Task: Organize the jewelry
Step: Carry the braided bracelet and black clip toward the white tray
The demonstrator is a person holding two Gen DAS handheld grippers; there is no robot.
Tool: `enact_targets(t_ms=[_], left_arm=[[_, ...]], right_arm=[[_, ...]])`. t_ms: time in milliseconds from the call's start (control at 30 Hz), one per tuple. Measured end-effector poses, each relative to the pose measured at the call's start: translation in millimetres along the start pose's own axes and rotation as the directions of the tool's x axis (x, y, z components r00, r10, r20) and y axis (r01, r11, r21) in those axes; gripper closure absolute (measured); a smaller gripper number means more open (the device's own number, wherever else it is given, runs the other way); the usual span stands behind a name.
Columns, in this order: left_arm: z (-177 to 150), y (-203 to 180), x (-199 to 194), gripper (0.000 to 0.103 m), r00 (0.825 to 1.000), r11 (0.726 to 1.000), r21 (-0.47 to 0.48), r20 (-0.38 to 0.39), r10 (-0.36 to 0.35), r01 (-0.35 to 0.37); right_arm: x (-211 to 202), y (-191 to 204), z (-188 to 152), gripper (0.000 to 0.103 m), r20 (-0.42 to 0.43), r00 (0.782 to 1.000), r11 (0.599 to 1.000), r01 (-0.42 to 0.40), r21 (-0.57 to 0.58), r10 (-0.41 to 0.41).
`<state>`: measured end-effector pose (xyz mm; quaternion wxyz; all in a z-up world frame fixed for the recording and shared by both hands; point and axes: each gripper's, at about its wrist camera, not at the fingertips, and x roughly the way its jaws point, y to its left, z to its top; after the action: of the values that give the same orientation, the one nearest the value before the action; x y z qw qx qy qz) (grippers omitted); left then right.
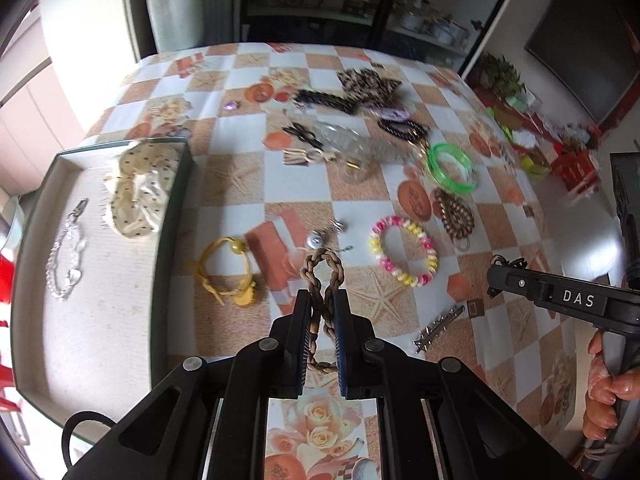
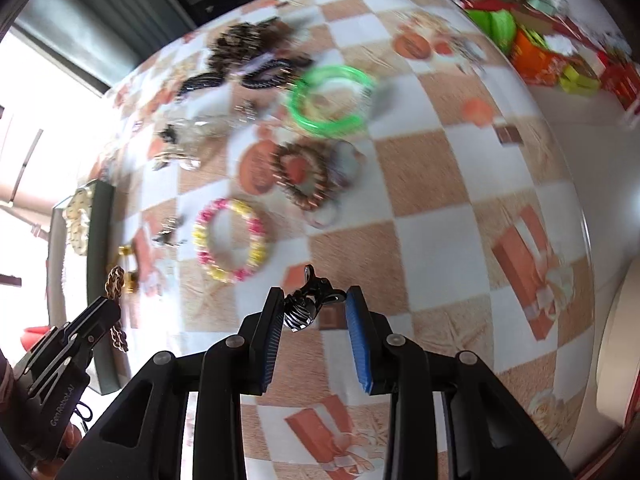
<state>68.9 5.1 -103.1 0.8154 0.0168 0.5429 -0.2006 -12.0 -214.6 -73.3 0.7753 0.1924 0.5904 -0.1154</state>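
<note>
Left gripper (image 1: 322, 312) pinches braided bracelet (image 1: 323, 276) for tray (image 1: 170, 216) drop; right gripper (image 2: 314, 312) (fingers spread) carries black clip (image 2: 310, 300) hooked on one finger

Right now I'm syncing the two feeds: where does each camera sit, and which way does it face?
Left wrist: on the left gripper, facing across the table; shows the braided band, tray, right-hand fingers.
Right wrist: on the right gripper, facing the table; black clip between its fingers.
Shared: pink-yellow bracelet, green bangle.

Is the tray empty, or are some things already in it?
Not empty. In the tray lie a dotted scrunchie and a silver chain.
</note>
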Motion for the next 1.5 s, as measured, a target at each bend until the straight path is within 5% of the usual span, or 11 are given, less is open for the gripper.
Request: enact_targets(t_ms=[400,867,1067,1500], left_arm=[[-4.7,77.7,-45.4,0.089,0.988,0.976,-0.195,0.096,0.117,-0.097],[-41.6,178.1,-65.3,0.089,0.954,0.885,-0.4,0.071,0.29,-0.239],[-53.9,205.5,-63.2,0.089,0.941,0.848,-0.453,0.054,0.334,-0.275],[-53.8,237.5,-32.7,0.089,0.935,0.813,-0.493,-0.003,0.355,-0.311]], right_arm=[[5.9,116.4,19.3,0.069,-0.03,0.992,0.963,-0.122,-0.239,0.119],[32.3,253.6,4.0,0.069,-0.13,0.968,0.832,-0.25,-0.495,0.214],[43.7,289.2,0.3,0.069,-0.152,0.963,0.788,-0.268,-0.554,0.221],[71.7,337.5,16.6,0.069,-0.18,0.951,0.734,-0.308,-0.606,0.25]])
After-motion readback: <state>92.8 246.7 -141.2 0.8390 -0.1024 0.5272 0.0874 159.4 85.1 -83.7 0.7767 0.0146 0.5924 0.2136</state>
